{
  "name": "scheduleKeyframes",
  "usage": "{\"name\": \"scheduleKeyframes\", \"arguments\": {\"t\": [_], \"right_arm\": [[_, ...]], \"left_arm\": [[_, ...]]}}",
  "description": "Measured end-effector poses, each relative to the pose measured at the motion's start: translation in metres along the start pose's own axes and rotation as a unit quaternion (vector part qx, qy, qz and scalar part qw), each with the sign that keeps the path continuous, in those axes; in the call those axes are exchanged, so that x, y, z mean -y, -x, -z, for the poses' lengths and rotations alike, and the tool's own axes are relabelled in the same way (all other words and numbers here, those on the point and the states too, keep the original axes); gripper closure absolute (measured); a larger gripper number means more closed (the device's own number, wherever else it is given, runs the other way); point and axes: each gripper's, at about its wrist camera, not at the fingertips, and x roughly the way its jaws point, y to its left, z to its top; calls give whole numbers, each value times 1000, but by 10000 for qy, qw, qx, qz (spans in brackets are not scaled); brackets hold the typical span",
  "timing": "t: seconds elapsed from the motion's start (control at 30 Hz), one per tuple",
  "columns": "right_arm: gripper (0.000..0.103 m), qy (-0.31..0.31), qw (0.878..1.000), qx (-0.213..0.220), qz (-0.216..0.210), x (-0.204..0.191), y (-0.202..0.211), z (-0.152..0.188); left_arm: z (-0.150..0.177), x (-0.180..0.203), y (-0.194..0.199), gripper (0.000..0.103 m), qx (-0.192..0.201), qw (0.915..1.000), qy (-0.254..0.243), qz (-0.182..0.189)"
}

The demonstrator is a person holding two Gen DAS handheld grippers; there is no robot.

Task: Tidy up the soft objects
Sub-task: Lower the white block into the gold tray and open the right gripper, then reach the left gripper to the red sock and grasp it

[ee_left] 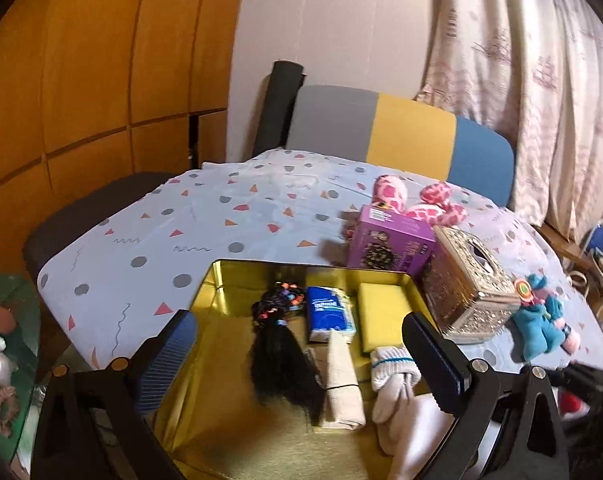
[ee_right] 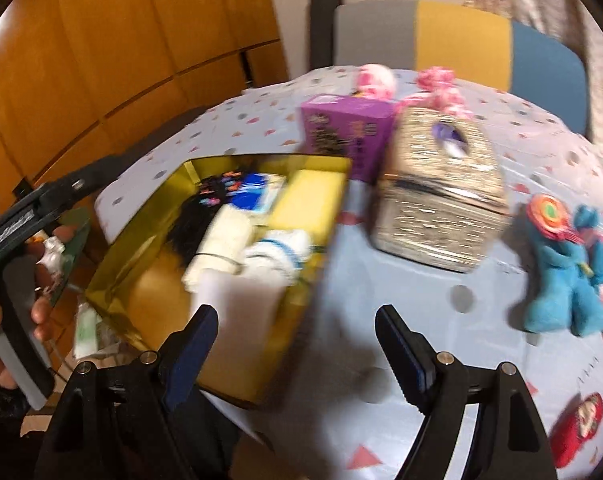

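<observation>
Counter (ee_left: 221, 216): one, under a pale blue cloth printed with triangles and dots.
Gold tin (ee_left: 237, 280): one open rectangular tin at the counter's near edge, holding six soft things.
Inside the tin, back row: one black hair piece (ee_left: 281, 360) with coloured beads, one blue tissue pack (ee_left: 327, 312), one yellow sponge (ee_left: 383, 316).
Inside the tin, front row: one rolled beige cloth (ee_left: 341, 384), one white sock (ee_left: 393, 376) with a blue stripe, one pale cloth (ee_left: 425, 432) against the right wall.
Boxes: two, just right of the tin; one purple box (ee_left: 389, 244) and one glittery tissue box (ee_left: 465, 284), touching each other.
Soft toys still on the counter: one pink spotted plush (ee_left: 421, 200) behind the purple box, one blue plush (ee_right: 565, 280) with a lollipop, one red pouch (ee_right: 577, 428) near the right edge.
Left claw (ee_left: 301, 364): wide, empty, hovering over the tin.
Right claw (ee_right: 297, 356): wide, empty, over the tin's right wall; view blurred.
Chair (ee_left: 401, 136): one, grey, yellow and blue, behind the counter.
</observation>
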Motion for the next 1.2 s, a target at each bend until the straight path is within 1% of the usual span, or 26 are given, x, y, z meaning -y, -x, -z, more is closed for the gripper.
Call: {"name": "scheduleKeyframes", "arguments": {"t": [0.13,0.27,0.37,0.43,0.57,0.63,0.7,0.77,0.87,0.93,1.0,1.03,1.07,1.1,1.17,1.2], "right_arm": [[21,-413,9981,12,457,39,11,6],[21,-948,9931,59,694,81,25,15],[21,-1483,9853,179,826,114,40,23],[21,-1861,9771,311,985,138,54,28],[20,-2594,9544,589,1357,181,84,44],[20,-2910,9424,742,1474,198,98,52],[20,-3228,9285,912,1593,215,114,63],[21,-3449,9167,1057,1716,229,129,74],[20,-3718,8999,1307,1869,245,151,89],[20,-3865,8892,1452,1972,253,164,98],[20,-4033,8778,1589,2036,259,176,110],[20,-4130,8723,1638,2042,263,181,116],[20,-4167,8702,1658,2042,265,184,118],[20,-4188,8686,1669,2056,266,186,121],[20,-4183,8677,1687,2089,268,191,126],[20,-4171,8679,1710,2089,268,194,128]], "left_arm": [[1,16,1,0,-31,9996,-263,78],[1,31,1,0,-80,9987,-418,288],[1,47,0,0,-111,9971,-610,447],[1,57,1,0,-124,9959,-714,542],[0,78,-1,0,-178,9922,-943,797],[-1,93,-2,0,-226,9885,-1104,1010],[-1,109,-3,0,-313,9835,-1214,1301],[-2,124,-4,0,-350,9786,-1325,1536],[-3,160,-4,0,-339,9636,-1667,2061],[-2,183,-6,0,-334,9569,-1866,2201],[2,212,-9,0,-381,9461,-2087,2448],[5,227,-13,0,-482,9406,-2204,2537],[7,237,-16,0,-582,9365,-2279,2599],[14,257,-21,0,-768,9265,-2447,2754],[24,283,-26,0,-875,9169,-2687,2817],[34,305,-28,0,-988,9056,-2907,2927]]}}
